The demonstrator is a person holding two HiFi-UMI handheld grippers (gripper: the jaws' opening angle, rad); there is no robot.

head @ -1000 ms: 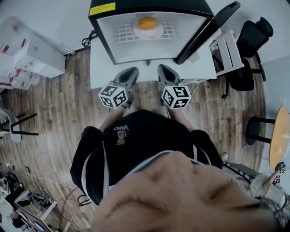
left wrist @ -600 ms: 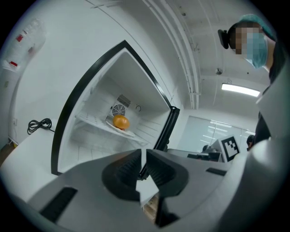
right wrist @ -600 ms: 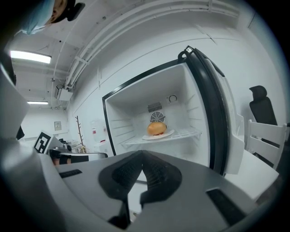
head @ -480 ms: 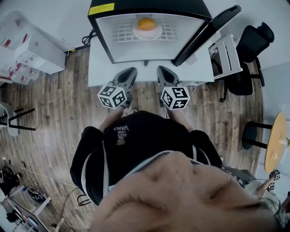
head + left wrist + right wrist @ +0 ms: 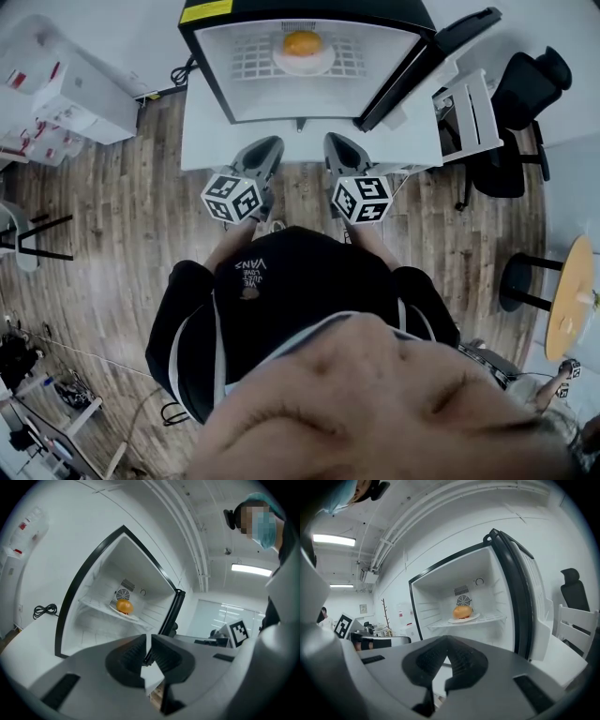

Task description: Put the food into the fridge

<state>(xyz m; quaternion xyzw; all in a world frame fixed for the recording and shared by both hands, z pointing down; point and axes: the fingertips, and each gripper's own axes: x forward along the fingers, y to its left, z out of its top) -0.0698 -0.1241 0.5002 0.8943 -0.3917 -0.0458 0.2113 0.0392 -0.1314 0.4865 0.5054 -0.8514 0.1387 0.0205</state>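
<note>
An orange bun lies on a white plate on the wire shelf inside the open fridge. It also shows as the bun in the left gripper view and the bun in the right gripper view. My left gripper and right gripper hang side by side in front of the fridge, well short of it. Both are shut with nothing between their jaws. The left gripper and right gripper point level toward the fridge opening.
The fridge door stands swung open to the right. The fridge rests on a white table. White chair and black office chair sit at the right; white boxes at the left. A black cable lies beside the fridge.
</note>
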